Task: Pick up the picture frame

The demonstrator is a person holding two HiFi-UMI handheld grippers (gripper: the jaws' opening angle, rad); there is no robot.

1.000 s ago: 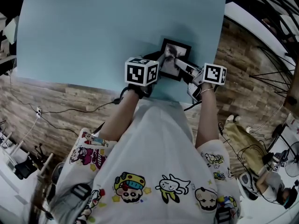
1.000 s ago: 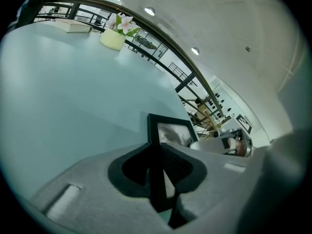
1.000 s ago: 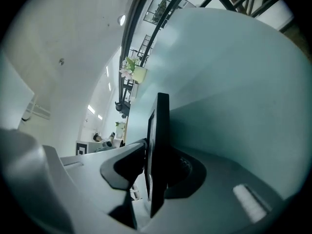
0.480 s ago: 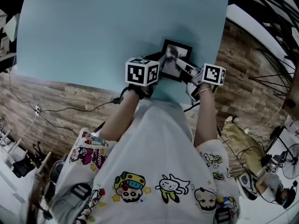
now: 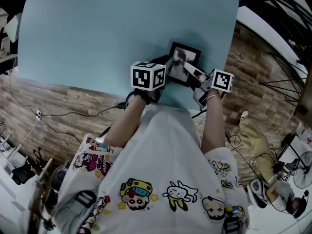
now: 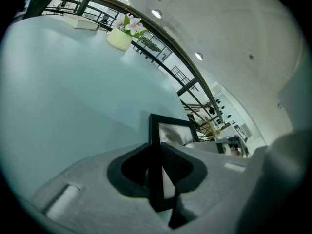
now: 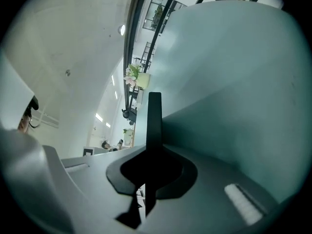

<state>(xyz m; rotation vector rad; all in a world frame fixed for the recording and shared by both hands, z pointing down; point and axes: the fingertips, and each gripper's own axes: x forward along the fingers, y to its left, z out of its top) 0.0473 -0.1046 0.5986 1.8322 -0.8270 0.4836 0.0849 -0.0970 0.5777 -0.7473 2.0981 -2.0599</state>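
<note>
The black picture frame (image 5: 184, 61) stands on the light blue table (image 5: 97, 28), near its front edge. My left gripper (image 5: 166, 68) is shut on the frame's left edge. In the left gripper view the frame (image 6: 169, 133) runs out from between the left gripper's (image 6: 156, 155) jaws, its glass facing right. My right gripper (image 5: 191, 72) grips the frame's right side. Its jaws have just been closing. In the right gripper view the frame (image 7: 154, 121) shows edge-on as a thin black bar, clamped in the right gripper (image 7: 148, 157).
A pale pot with pink flowers (image 6: 122, 35) stands far off on the table and also shows as a flower pot (image 7: 139, 78) in the right gripper view. Wood-pattern floor (image 5: 258, 67) with cables lies to the right. The person's printed shirt (image 5: 161, 169) fills the lower head view.
The right gripper's marker cube has shifted slightly inward and down toward the frame. The left gripper and the frame stay where they were.
</note>
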